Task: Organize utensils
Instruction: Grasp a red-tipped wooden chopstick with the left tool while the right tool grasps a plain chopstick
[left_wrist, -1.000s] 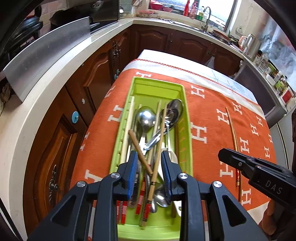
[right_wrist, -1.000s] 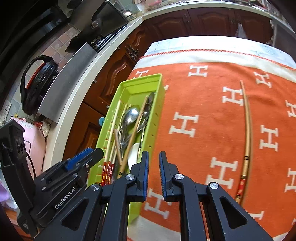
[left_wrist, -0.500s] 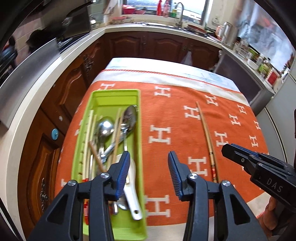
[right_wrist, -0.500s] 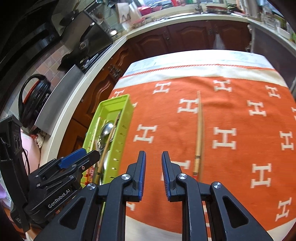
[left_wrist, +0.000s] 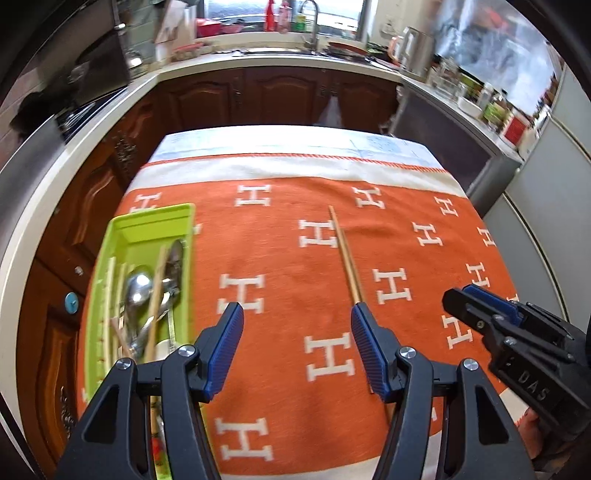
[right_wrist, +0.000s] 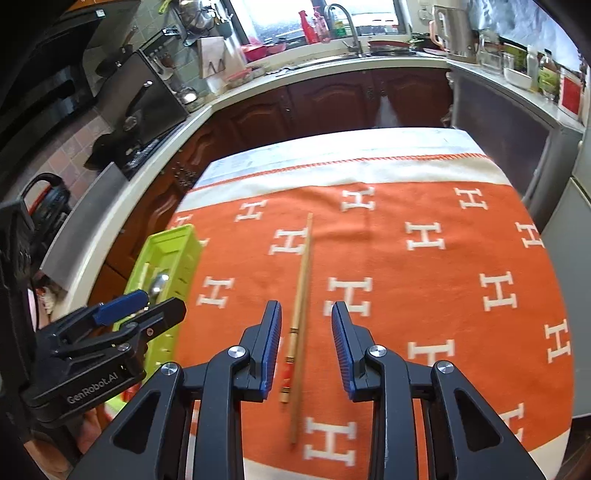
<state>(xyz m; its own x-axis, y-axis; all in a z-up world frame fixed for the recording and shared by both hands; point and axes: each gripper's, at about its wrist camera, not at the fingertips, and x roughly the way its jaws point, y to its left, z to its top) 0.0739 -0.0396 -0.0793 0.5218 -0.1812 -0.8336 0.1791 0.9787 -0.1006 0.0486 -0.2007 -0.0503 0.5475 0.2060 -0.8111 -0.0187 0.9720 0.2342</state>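
Okay, I'm over the orange cloth (right_wrist: 424, 295) now, and the thing that matters is the pair of chopsticks (right_wrist: 301, 295) lying loose on it, well apart from the green tray (left_wrist: 110, 236) that holds the rest of the cutlery at the bench's left edge.

My right claw (right_wrist: 306, 347) is the nearer one, no question. From the right wrist view the sticks run almost straight away from me, decorated ends toward me, tips pointing to the far side of the bench. They pass right between my fingers (right_wrist: 271, 343), nearer the left one. The jaws have just been opening and stand apart, with the sticks in the gap but no pad pressing on them. Nothing is gripped.

My left claw (left_wrist: 295, 350) has also just been opening. Its jaws stand wide and empty over bare cloth, between the tray and the sticks. In its view the sticks slant up and slightly left from behind its right finger.

So I judge the pickup belongs to the right claw: the long axis runs along my pointing line, and the jaws would close across it. Then the carry goes left to the tray.
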